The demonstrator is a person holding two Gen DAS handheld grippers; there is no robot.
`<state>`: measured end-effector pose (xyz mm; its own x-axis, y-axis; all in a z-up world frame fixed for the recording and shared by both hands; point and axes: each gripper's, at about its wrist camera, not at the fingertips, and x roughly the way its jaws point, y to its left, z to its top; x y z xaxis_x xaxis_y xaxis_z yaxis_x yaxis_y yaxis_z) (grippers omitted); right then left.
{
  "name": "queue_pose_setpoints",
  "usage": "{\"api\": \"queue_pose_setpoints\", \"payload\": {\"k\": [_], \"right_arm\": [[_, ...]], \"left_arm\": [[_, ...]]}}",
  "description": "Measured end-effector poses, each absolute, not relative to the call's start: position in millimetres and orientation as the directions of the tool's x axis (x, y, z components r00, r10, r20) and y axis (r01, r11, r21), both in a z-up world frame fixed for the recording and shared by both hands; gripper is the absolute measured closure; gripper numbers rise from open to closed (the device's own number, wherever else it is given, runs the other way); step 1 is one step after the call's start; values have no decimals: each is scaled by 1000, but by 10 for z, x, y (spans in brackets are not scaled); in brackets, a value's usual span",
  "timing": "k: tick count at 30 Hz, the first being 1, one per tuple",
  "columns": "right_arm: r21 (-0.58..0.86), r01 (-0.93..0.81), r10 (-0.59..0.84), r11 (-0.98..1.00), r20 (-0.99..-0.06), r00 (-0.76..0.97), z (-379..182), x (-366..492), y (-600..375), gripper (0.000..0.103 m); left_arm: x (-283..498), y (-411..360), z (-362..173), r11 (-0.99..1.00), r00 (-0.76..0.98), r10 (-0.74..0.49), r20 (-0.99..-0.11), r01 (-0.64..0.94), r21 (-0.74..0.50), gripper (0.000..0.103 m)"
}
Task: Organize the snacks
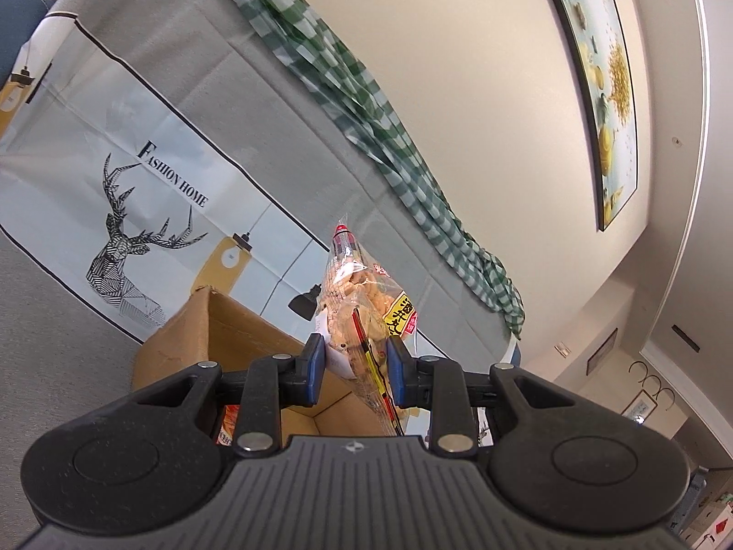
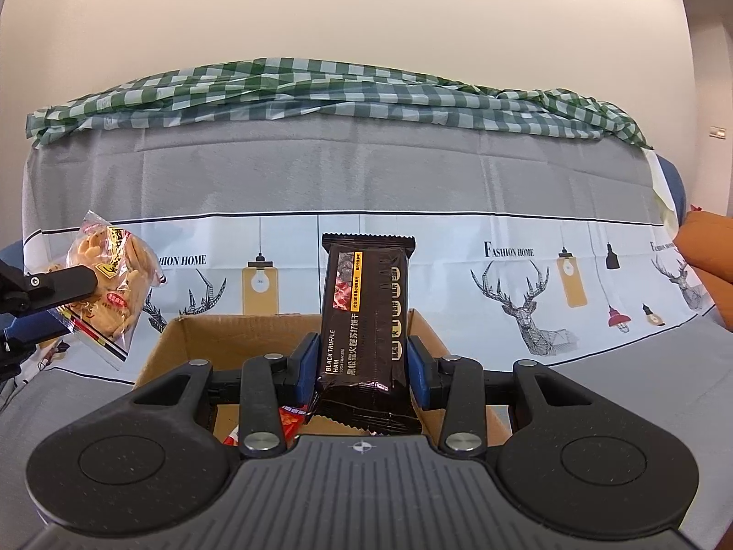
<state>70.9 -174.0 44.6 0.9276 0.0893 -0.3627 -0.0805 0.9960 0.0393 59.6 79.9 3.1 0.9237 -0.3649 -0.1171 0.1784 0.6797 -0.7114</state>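
My left gripper (image 1: 356, 364) is shut on a clear bag of pale biscuits (image 1: 362, 302), held upright above the open cardboard box (image 1: 229, 325). The right wrist view shows that same biscuit bag (image 2: 112, 284) at the far left, beside the box's left wall. My right gripper (image 2: 362, 366) is shut on a dark brown cracker packet (image 2: 364, 316) labelled black truffle ham, standing upright over the cardboard box (image 2: 183, 339). A red snack wrapper (image 2: 289, 420) lies inside the box, mostly hidden behind my right gripper.
The box sits on a grey sofa (image 2: 320, 178) draped with a white deer-print cloth (image 2: 527, 284). A green checked cloth (image 2: 320, 91) lies along the backrest. An orange cushion (image 2: 710, 247) is at the right edge. A framed picture (image 1: 600, 87) hangs on the wall.
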Motion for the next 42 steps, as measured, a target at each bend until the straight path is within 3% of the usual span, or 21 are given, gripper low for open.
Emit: {"api": "queue_pose_setpoints", "payload": {"k": [19, 20, 22, 23, 28, 36, 42], "right_arm": [[9, -57, 56, 998, -379, 924, 415, 709, -1693, 61], [-3, -52, 47, 999, -384, 922, 406, 717, -1677, 59], [-15, -27, 19, 1000, -388, 921, 389, 726, -1674, 29], [-10, -22, 16, 1000, -386, 922, 386, 725, -1691, 25], [13, -14, 17, 1000, -393, 919, 376, 738, -1747, 23], [65, -28, 52, 997, -401, 915, 446, 648, -1833, 6], [135, -76, 130, 988, -456, 880, 508, 537, -1979, 1]], "left_arm": [[689, 583, 29, 678, 884, -450, -124, 248, -692, 71], [704, 570, 19, 681, 881, -453, -136, 243, -691, 61], [713, 564, -4, 688, 886, -439, -149, 225, -690, 44], [711, 569, -7, 692, 888, -434, -150, 222, -687, 43], [690, 616, 6, 720, 898, -402, -177, 190, -668, 43], [665, 484, 126, 853, 890, -238, -389, 0, -522, 39], [438, 298, 392, 906, 882, -160, -444, -48, -421, 25]]}}
